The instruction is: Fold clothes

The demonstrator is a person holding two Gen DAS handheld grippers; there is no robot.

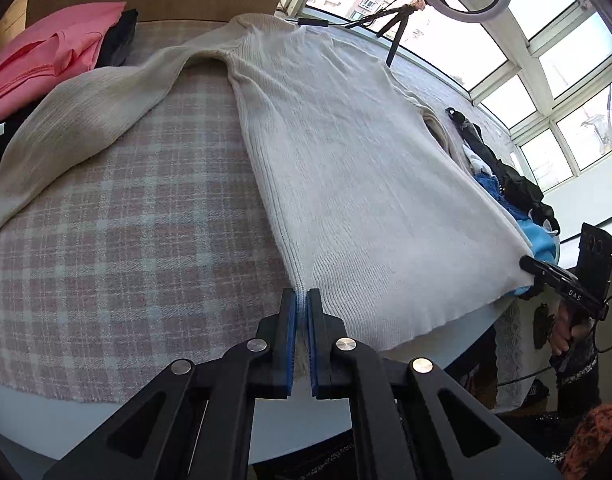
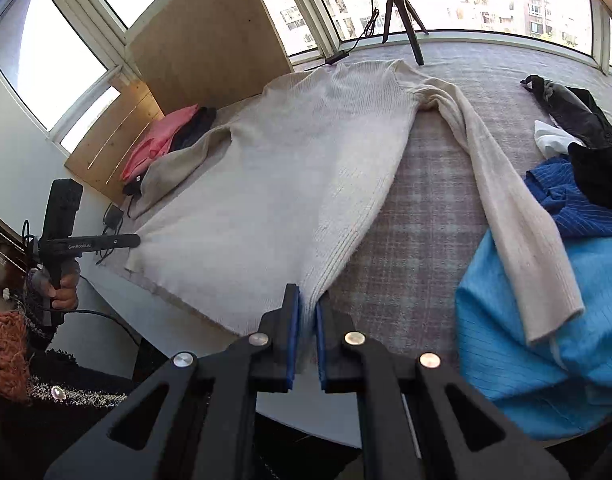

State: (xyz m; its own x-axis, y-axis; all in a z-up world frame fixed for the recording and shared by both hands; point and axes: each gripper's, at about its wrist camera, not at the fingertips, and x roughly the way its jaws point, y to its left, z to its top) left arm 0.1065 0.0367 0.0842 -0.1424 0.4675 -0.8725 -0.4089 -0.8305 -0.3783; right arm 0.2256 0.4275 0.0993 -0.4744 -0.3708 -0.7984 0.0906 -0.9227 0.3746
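With both grippers down at the near edge, the cream knit sweater (image 1: 346, 168) lies spread flat on the plaid cloth (image 1: 125, 248), collar toward the windows, sleeves angled out to either side. Left gripper (image 1: 301, 300): the blue-padded fingers (image 1: 291, 320) are nearly together, pinching one bottom corner of the hem, knit bunched in the narrow gap. Right gripper (image 2: 308, 300): same story, fingers (image 2: 293, 320) drawn in tight on the other hem corner, ribbed edge caught between the pads. Between the two, the hem is stretched taut along the table edge (image 1: 306, 420). The sweater's right sleeve (image 2: 518, 216) drapes over a light blue garment (image 2: 546, 340) in a heap with a dark blue (image 2: 570, 204) and black clothes (image 2: 594, 160). Off the left sleeve, a pink garment (image 1: 53, 56) sits stacked on black ones. A small tripod (image 2: 402, 12) stands beyond the collar.
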